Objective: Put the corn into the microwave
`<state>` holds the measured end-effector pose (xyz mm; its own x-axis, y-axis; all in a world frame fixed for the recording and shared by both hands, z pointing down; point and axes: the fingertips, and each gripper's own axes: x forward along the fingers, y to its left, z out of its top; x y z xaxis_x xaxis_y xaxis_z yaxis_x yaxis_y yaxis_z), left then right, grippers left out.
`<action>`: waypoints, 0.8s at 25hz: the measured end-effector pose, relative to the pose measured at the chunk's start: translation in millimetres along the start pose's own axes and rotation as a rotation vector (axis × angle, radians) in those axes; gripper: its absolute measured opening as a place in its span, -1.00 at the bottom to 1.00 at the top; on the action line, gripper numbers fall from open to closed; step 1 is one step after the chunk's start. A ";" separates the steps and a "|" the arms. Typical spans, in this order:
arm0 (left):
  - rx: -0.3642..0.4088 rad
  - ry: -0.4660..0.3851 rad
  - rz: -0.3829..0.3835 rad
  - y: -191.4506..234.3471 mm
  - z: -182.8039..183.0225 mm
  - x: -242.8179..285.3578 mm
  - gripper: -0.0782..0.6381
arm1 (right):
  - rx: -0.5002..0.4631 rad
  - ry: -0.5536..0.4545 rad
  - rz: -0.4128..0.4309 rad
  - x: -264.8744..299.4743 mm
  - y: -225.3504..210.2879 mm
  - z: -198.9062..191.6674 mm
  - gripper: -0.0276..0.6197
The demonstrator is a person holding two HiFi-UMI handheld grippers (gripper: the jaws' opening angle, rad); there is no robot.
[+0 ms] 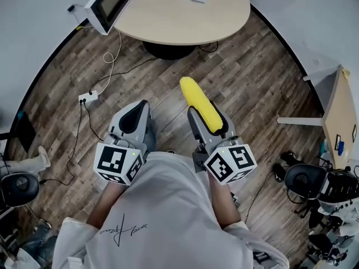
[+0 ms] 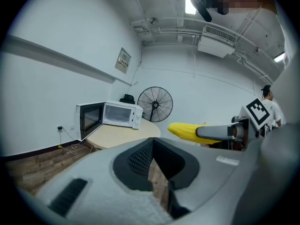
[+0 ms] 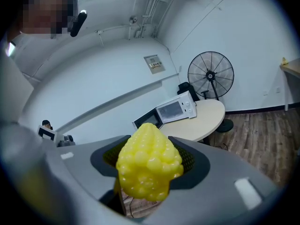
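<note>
The right tool (image 1: 208, 119) grips the corn cob (image 1: 199, 103), the left tool (image 1: 137, 110) is narrow and empty, and the open microwave (image 1: 111, 3) is not yet reached.

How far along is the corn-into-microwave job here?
Done: the right gripper is shut on the corn, and the microwave door stands open. In hand: the corn is held above the floor, short of the table. Left: reach the microwave and set the corn inside.
</note>
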<state>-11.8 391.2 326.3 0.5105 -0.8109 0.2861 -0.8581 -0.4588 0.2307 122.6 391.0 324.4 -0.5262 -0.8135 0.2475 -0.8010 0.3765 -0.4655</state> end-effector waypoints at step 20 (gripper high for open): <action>0.003 -0.033 -0.104 159.8 91.1 104.1 -0.81 | 0.002 -0.037 -0.054 194.2 8.6 74.0 -0.10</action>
<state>-100.9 200.4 308.2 0.5947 -0.7704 0.2298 -0.8007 -0.5420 0.2551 34.6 203.4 305.7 -0.4713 -0.8484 0.2408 -0.8273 0.3307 -0.4542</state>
